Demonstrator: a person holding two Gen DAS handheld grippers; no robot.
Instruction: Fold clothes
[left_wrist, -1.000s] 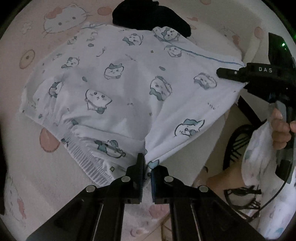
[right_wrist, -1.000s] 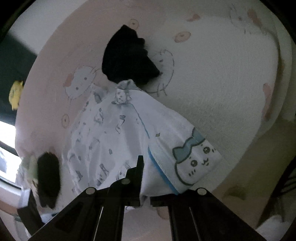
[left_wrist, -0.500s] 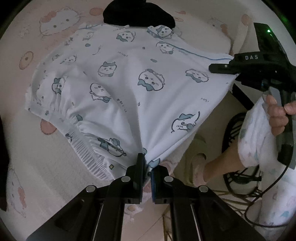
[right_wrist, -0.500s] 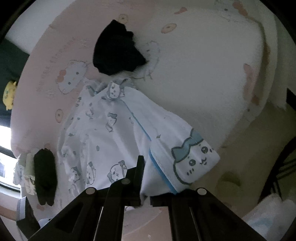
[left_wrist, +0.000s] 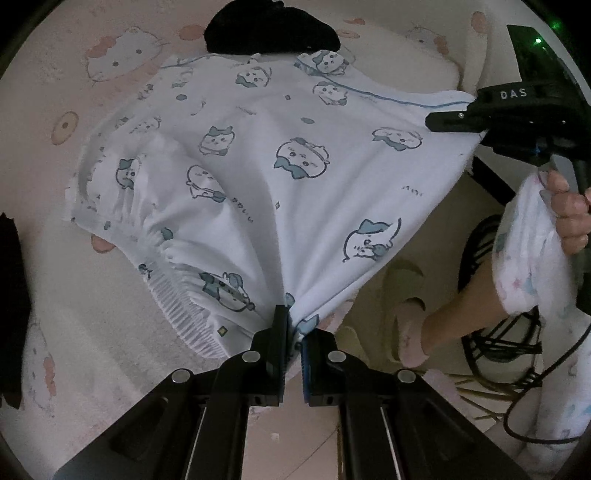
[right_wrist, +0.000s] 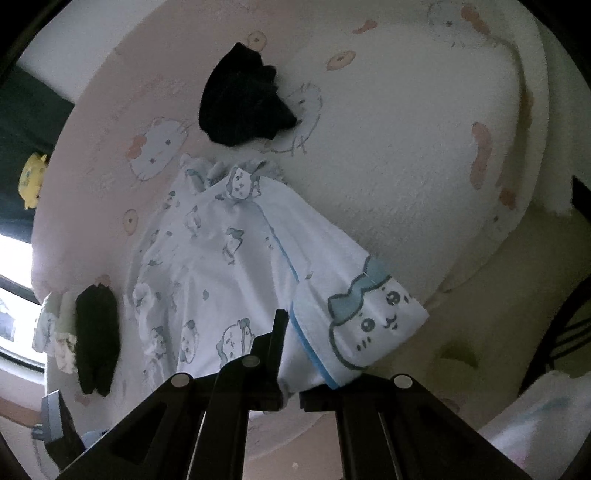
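Observation:
A white garment (left_wrist: 258, 166) printed with blue cartoon faces is stretched out over a pink cartoon-print bed (left_wrist: 92, 332). My left gripper (left_wrist: 293, 325) is shut on a bunched corner of it near the ribbed hem. The right gripper (left_wrist: 443, 122) shows at the right of the left wrist view, shut on the far corner by the blue piping. In the right wrist view the same garment (right_wrist: 229, 277) hangs from my right gripper (right_wrist: 290, 373), with a pocket bearing a large cartoon face (right_wrist: 369, 321) beside the fingers.
A black garment (left_wrist: 269, 26) lies crumpled on the bed beyond the white one, seen too as a black garment (right_wrist: 240, 107). A second dark piece (right_wrist: 96, 332) and light clothes sit at the bed's left edge. A person's hand (left_wrist: 569, 218), leg and slippered foot (left_wrist: 410, 321) stand on the floor right of the bed.
The garment has been pulled tauter and lifted toward the bed's edge. The left view has drawn back, showing more floor and the person's foot. Both grips stay the same.

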